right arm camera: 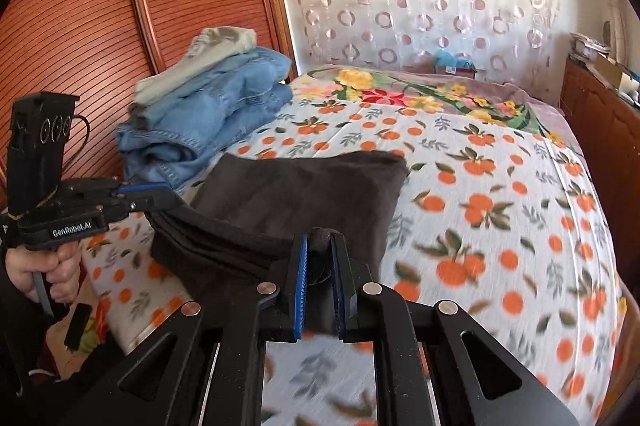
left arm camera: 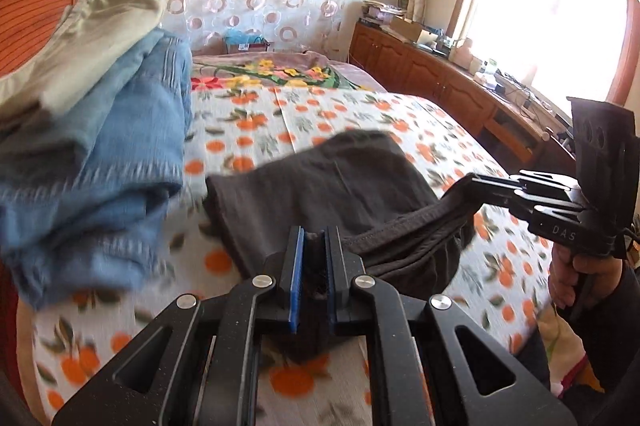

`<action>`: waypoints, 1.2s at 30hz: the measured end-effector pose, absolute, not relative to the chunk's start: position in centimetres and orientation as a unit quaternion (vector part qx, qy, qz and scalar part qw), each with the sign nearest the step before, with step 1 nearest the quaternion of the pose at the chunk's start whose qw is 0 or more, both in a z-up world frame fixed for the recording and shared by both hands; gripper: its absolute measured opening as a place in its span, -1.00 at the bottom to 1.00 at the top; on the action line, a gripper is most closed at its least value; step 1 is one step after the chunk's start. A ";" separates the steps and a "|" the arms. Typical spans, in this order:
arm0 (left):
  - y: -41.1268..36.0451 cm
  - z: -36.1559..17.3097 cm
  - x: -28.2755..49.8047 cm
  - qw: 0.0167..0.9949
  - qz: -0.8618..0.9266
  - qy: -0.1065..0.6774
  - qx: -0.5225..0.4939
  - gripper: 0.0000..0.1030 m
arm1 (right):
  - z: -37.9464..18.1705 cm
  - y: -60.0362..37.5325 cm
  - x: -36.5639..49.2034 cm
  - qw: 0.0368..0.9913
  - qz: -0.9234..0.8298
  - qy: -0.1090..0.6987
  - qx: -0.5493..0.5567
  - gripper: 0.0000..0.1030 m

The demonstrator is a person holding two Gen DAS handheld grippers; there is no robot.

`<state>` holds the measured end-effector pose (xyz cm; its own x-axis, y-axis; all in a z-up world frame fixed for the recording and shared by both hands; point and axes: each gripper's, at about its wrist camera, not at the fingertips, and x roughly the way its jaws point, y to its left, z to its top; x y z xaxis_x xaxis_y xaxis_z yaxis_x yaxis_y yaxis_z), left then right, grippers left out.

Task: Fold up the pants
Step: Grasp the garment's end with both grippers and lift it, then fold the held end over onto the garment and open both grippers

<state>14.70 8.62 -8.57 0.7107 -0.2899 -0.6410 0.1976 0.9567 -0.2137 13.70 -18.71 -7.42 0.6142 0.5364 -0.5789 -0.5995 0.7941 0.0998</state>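
Dark grey folded pants [left arm camera: 320, 181] [right arm camera: 304, 189] lie on the bed, their near edge lifted. My left gripper [left arm camera: 314, 238] is shut on the near left corner of the pants; it also shows in the right wrist view [right arm camera: 160, 199]. My right gripper [right arm camera: 320, 240] is shut on the near right corner of the pants; it also shows in the left wrist view [left arm camera: 476, 185]. The cloth hangs stretched between the two grippers, slightly above the bedsheet.
A stack of folded blue jeans [left arm camera: 100, 161] [right arm camera: 208, 117] with a pale green garment [right arm camera: 200, 61] on top sits on the left of the bed [right arm camera: 500, 205]. A wooden wardrobe [right arm camera: 80, 25] stands left; a wooden cabinet [left arm camera: 440, 81] and window are right.
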 end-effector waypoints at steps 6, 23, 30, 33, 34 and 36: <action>9.3 -8.3 17.8 0.924 -0.124 0.357 -0.062 -0.79 | -7.2 -16.8 17.5 0.895 0.317 0.307 -0.065 -0.79; 10.2 -8.6 22.7 0.920 -0.108 0.374 -0.047 -0.79 | -8.7 -14.5 25.3 0.887 0.317 0.328 -0.078 -0.78; 10.2 -7.8 22.9 0.922 -0.102 0.373 -0.036 -0.62 | -8.2 -15.7 25.4 0.895 0.304 0.320 -0.063 -0.62; 10.4 -7.9 22.7 0.921 -0.102 0.375 -0.038 -0.37 | -8.3 -16.3 24.9 0.894 0.306 0.321 -0.065 -0.61; 10.4 -8.0 22.6 0.920 -0.104 0.376 -0.039 -0.28 | -8.3 -16.4 24.7 0.893 0.307 0.322 -0.067 -0.61; 10.2 -8.4 22.3 0.918 -0.108 0.379 -0.040 -0.26 | -8.4 -16.4 24.3 0.888 0.316 0.327 -0.071 -0.59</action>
